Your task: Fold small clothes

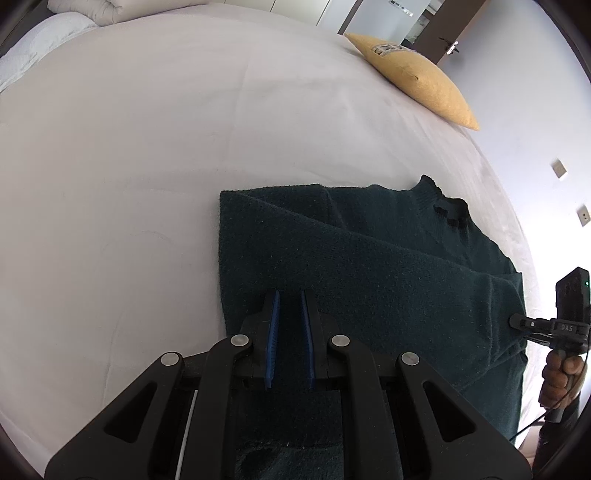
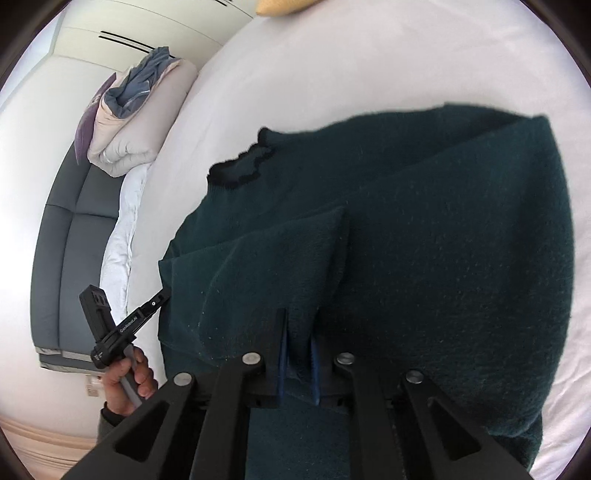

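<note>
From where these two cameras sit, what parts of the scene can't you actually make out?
- Sweater: its near hem is hidden behind the left gripper in the left wrist view, and behind the right gripper in the right wrist view.
- Yellow cushion: cut off by the top edge in the right wrist view.
- Cushion's printed patch: too small to read, left wrist view.

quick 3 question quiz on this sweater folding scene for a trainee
1. True or false: the sweater lies on a white bed.
2. What colour is the cushion? A) yellow B) red C) blue
3. What does the right gripper pinch?

Key: 1 true; 2 A; 3 a fold of the sweater.
</note>
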`<state>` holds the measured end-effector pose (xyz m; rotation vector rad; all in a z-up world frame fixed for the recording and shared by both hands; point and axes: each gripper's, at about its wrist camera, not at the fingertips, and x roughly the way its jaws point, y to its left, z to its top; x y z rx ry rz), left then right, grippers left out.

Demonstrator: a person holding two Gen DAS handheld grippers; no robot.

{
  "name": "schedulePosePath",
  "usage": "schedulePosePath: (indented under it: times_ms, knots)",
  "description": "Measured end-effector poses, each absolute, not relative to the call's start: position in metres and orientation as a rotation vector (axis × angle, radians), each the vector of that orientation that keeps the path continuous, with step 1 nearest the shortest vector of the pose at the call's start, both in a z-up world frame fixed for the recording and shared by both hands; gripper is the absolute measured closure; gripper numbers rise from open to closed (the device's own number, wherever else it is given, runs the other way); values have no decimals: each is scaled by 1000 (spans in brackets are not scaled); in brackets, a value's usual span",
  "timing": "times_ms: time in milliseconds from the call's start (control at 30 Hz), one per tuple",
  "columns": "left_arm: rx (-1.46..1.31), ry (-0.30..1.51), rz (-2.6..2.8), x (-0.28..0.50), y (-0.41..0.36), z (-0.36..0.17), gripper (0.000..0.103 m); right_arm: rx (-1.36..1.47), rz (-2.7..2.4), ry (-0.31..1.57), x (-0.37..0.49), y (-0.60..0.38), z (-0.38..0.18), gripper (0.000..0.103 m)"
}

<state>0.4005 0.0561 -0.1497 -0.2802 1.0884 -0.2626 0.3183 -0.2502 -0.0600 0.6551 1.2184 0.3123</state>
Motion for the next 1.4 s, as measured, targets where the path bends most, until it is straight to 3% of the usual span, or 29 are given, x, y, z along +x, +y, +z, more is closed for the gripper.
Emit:
schedulePosePath:
  times_ms: [667,1033,1400]
  knots:
    - [-312,1056,-272,400,59,-142,92,755,266,1161,294,-284,-74,96]
    - [-615,1113,-378,433,86,-164,92,806,304,1185,297,-292,-86,96]
    - [-697,1087,-451,390,105,-173,92,844,305,1189,298,-297,-91,97]
